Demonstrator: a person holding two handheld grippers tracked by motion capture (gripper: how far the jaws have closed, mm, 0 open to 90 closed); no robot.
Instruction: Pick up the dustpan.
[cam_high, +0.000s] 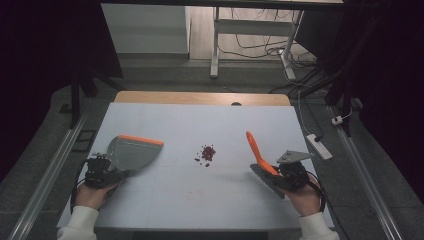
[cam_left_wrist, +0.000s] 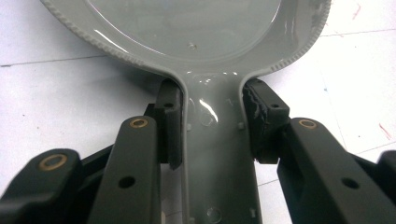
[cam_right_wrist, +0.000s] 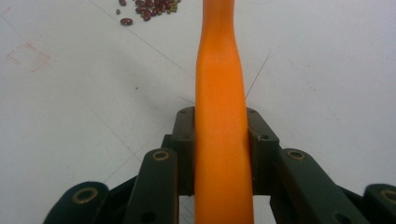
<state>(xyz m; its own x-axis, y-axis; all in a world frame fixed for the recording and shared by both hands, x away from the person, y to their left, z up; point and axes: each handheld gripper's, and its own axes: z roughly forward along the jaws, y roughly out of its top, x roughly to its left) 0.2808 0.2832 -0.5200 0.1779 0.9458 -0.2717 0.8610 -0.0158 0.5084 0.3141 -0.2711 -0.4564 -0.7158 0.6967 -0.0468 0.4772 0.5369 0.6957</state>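
Note:
A grey dustpan (cam_high: 132, 151) with an orange front lip lies flat on the white table at the left. My left gripper (cam_high: 120, 174) is shut on its handle; in the left gripper view the pads (cam_left_wrist: 170, 121) press both sides of the grey handle (cam_left_wrist: 212, 154). A small pile of dark red beans (cam_high: 207, 153) sits mid-table, also at the top of the right gripper view (cam_right_wrist: 147, 8). At the right, my right gripper (cam_high: 276, 172) is shut on an orange brush handle (cam_high: 255, 147), which points toward the beans (cam_right_wrist: 219, 84). A dark grey part (cam_high: 265, 181) lies under it.
The white table top (cam_high: 200, 200) has a wooden strip (cam_high: 200, 98) along its far edge. A power strip (cam_high: 318, 146) and cables lie on the floor off the right side. Metal rails run along both sides of the table.

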